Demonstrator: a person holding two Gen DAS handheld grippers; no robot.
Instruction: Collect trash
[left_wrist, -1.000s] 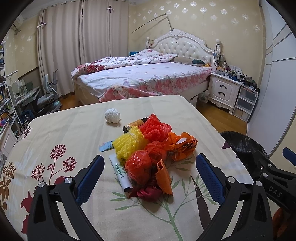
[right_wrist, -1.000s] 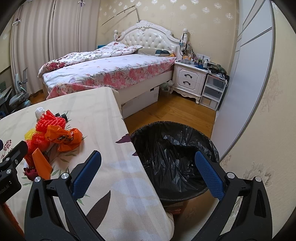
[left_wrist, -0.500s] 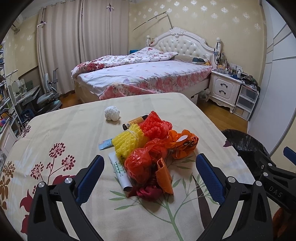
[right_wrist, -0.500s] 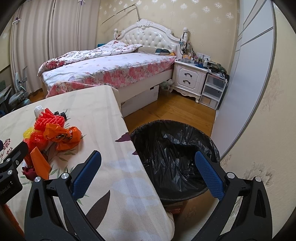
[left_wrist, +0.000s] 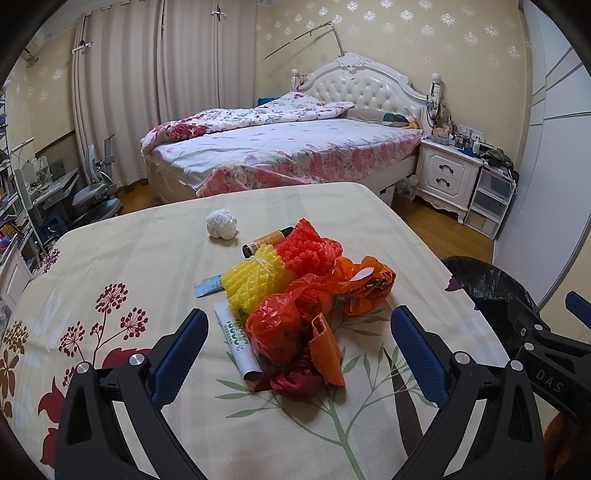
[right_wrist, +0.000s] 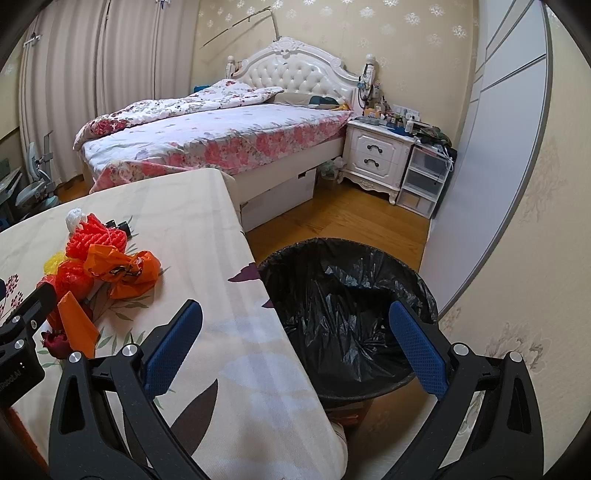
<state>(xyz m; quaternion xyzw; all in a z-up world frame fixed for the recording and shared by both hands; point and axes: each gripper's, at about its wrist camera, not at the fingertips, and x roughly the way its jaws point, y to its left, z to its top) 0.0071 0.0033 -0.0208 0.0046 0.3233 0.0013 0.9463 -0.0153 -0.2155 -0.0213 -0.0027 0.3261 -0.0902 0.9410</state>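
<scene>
Left wrist view showed the whole trash pile (left_wrist: 295, 302) on the desk (left_wrist: 129, 258): yellow net (left_wrist: 255, 278), red net (left_wrist: 308, 249), orange bags (left_wrist: 364, 282), tube (left_wrist: 236, 338), small bottle (left_wrist: 267, 240), white wad (left_wrist: 221, 223) behind the pile. Right wrist view showed what left barely caught: the black-lined bin (right_wrist: 347, 317) on the floor, just beside the desk edge, right of the pile. Left hand-held gripper (left_wrist: 299, 350) hovered level over the pile's near side, fingers apart, holding nothing. Right hand-held gripper (right_wrist: 295, 343) hung over the desk edge and bin, fingers apart, empty. Versus 1.0 s ago: left eased slightly back from the pile, right barely shifted.
</scene>
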